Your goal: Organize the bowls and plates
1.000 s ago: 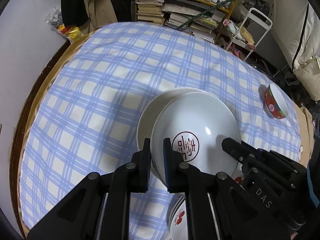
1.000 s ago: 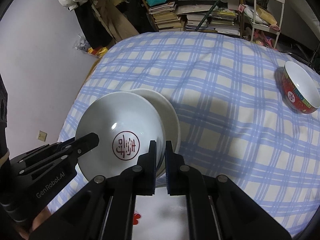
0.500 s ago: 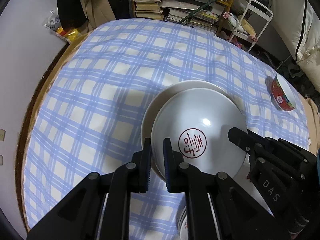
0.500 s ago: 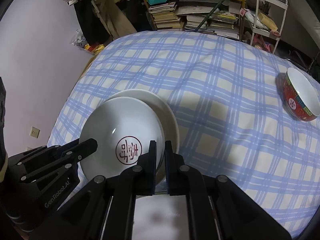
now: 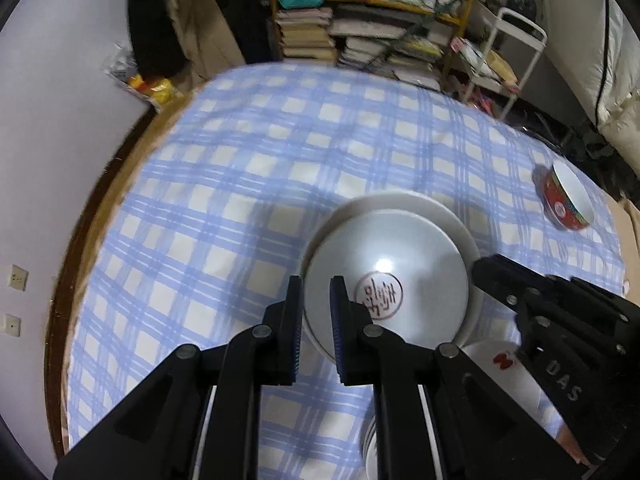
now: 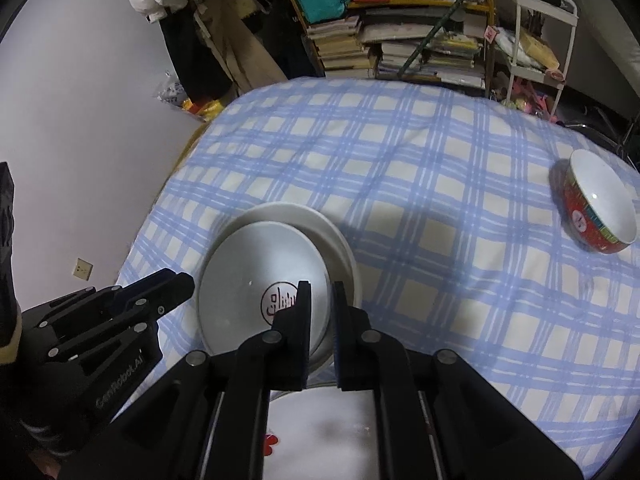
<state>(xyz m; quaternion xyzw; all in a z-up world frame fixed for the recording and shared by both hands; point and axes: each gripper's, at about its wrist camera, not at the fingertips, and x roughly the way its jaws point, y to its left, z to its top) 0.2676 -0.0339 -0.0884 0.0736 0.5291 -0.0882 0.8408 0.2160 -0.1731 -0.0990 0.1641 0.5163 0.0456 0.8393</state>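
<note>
The left gripper and right gripper each pinch one side of a white plate with a red mark, held over a bigger white plate on the checked tablecloth; a red bowl sits well apart.

left wrist: high, downward | right wrist: same | shared: stamped plate

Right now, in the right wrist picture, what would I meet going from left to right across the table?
The other tongs → white plate with a red seal → bare checked tablecloth → red bowl.
</note>
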